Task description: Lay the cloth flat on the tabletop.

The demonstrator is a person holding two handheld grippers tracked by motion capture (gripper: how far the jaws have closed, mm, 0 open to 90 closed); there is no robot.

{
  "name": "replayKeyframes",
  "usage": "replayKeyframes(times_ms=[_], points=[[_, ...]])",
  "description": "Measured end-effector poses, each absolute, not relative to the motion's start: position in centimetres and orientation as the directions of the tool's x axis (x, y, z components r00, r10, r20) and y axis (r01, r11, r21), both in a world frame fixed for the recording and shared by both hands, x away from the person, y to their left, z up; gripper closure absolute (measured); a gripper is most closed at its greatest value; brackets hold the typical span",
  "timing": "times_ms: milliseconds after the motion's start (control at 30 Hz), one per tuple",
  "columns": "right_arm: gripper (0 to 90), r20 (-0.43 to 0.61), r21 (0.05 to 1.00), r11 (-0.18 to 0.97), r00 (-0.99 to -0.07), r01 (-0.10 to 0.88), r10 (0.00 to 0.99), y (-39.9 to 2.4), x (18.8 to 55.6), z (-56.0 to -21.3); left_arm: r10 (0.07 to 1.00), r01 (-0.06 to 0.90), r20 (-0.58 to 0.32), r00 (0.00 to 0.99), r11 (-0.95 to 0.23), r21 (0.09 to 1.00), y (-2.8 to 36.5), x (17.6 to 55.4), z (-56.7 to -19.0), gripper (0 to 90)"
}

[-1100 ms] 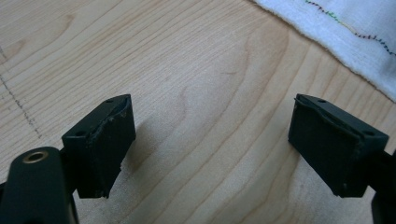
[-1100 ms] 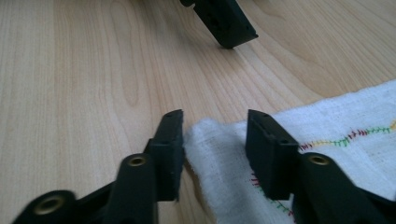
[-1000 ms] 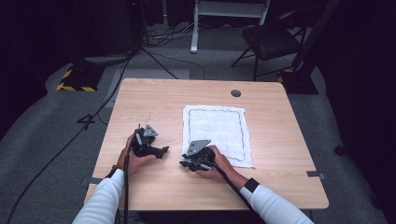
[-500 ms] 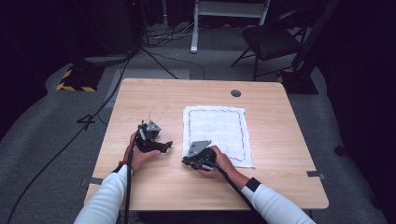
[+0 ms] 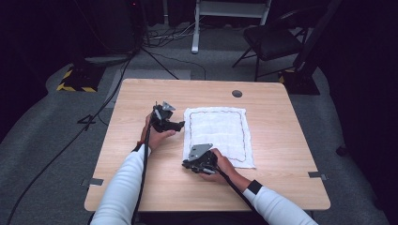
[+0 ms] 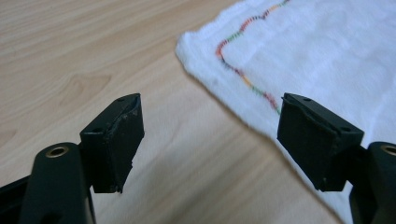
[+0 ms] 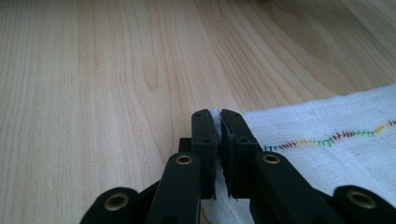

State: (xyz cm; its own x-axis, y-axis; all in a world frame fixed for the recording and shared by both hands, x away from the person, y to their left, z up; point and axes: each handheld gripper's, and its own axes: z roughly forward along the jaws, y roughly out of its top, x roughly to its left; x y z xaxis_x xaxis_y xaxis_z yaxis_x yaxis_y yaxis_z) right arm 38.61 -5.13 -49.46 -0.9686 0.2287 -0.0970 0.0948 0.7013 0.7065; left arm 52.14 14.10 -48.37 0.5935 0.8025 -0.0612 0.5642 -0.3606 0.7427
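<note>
The high view looks forward and down from above the table's (image 5: 281,122) near edge, far enough to take in floor and a chair (image 5: 270,42) at 1 o'clock. The left gripper view sits low over the wood, aimed toward 2 o'clock at a cloth (image 6: 327,56) corner. The right gripper view, perhaps lower still, skims the tabletop. All three share cloth (image 5: 217,133) (image 7: 336,140) and tabletop.

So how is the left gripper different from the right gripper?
The left gripper has its jaws wide apart, while the right gripper is shut on the white cloth. The left one holds nothing and points at a cloth corner; the right one pinches the cloth's near corner. Both are black and hand-held.
</note>
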Motion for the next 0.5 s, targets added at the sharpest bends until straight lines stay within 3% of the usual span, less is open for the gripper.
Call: replayKeyframes(times_ms=[500], points=[[84.6,-0.102,0.71,0.699,-0.97,0.084,0.219,-5.3,38.5,-49.5,0.839,0.606,-0.045,0.542,-0.354,0.712,11.3,56.0,-49.7,28.0]])
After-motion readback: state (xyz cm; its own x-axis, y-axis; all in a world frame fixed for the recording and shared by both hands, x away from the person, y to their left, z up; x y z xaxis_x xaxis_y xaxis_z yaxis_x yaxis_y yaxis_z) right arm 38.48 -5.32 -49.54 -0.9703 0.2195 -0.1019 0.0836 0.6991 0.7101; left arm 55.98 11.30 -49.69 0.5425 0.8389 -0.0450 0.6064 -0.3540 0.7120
